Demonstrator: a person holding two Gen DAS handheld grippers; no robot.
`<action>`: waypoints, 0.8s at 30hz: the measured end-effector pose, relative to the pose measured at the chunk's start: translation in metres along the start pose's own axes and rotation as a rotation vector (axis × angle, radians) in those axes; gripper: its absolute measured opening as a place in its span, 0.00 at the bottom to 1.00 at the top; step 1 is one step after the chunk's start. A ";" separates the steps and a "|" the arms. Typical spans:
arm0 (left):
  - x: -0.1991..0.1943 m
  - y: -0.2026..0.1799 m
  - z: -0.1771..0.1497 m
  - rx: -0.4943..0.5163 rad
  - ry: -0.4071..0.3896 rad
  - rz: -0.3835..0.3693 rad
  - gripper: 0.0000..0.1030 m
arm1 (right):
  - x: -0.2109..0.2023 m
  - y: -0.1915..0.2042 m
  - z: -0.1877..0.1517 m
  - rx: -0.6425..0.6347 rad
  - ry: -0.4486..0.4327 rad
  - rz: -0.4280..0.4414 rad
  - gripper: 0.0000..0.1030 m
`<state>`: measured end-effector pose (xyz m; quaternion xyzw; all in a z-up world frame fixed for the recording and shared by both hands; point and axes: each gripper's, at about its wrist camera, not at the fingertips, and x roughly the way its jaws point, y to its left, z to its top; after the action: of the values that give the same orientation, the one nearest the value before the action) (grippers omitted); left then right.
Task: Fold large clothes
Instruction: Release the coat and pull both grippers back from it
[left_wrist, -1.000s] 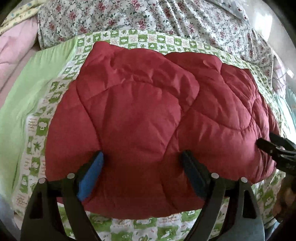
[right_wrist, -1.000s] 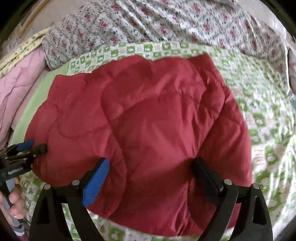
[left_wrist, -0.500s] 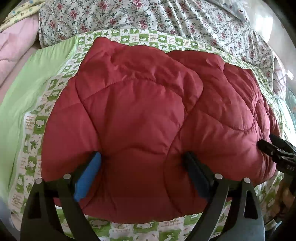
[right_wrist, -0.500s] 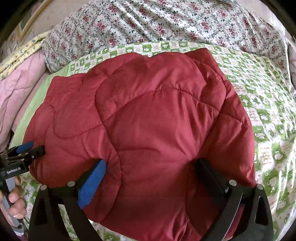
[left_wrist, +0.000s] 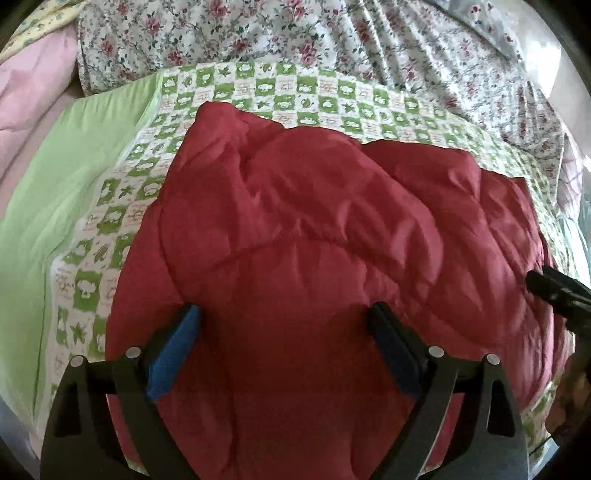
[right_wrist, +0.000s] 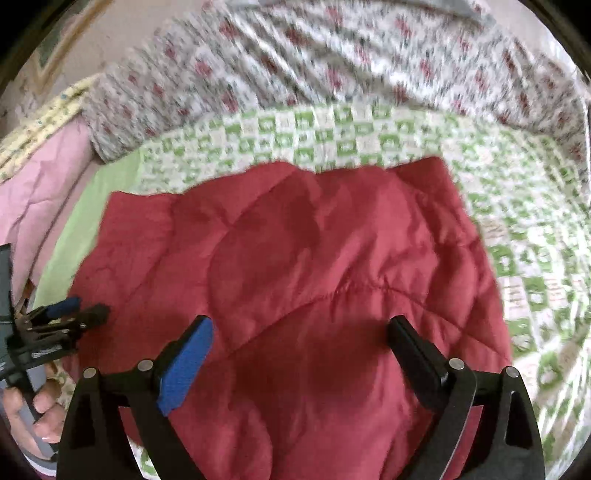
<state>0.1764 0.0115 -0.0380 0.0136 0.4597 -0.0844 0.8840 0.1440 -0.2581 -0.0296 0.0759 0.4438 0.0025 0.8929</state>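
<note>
A red quilted puffy jacket (left_wrist: 303, 236) lies folded into a thick bundle on the bed; it also shows in the right wrist view (right_wrist: 295, 266). My left gripper (left_wrist: 284, 325) is open, its fingers spread wide over the jacket's near edge, holding nothing. My right gripper (right_wrist: 299, 339) is open too, fingers spread above the jacket's near right part. The right gripper's tip shows at the jacket's right edge in the left wrist view (left_wrist: 554, 291). The left gripper shows at the jacket's left edge in the right wrist view (right_wrist: 62, 321).
The jacket rests on a green-and-white checked sheet (left_wrist: 258, 88) with a plain light green border (left_wrist: 55, 206). A floral quilt (left_wrist: 332, 40) is bunched behind it. A pink blanket (right_wrist: 40, 192) lies at the far left.
Both grippers have drawn back and risen a little from the jacket, so more checked sheet shows behind it. The right wrist view is blurred by motion. Both grippers stay open.
</note>
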 end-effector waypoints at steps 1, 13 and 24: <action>0.005 -0.001 0.003 0.010 0.005 0.009 0.90 | 0.008 -0.001 0.001 -0.004 0.005 -0.009 0.94; 0.027 -0.003 0.015 0.021 0.017 0.060 0.94 | 0.022 -0.018 0.000 0.051 0.000 0.051 0.95; 0.030 -0.004 0.016 0.020 0.017 0.066 0.94 | 0.008 -0.015 -0.009 0.027 -0.034 -0.014 0.90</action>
<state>0.2052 0.0023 -0.0530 0.0385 0.4657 -0.0597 0.8821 0.1412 -0.2713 -0.0432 0.0850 0.4290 -0.0110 0.8992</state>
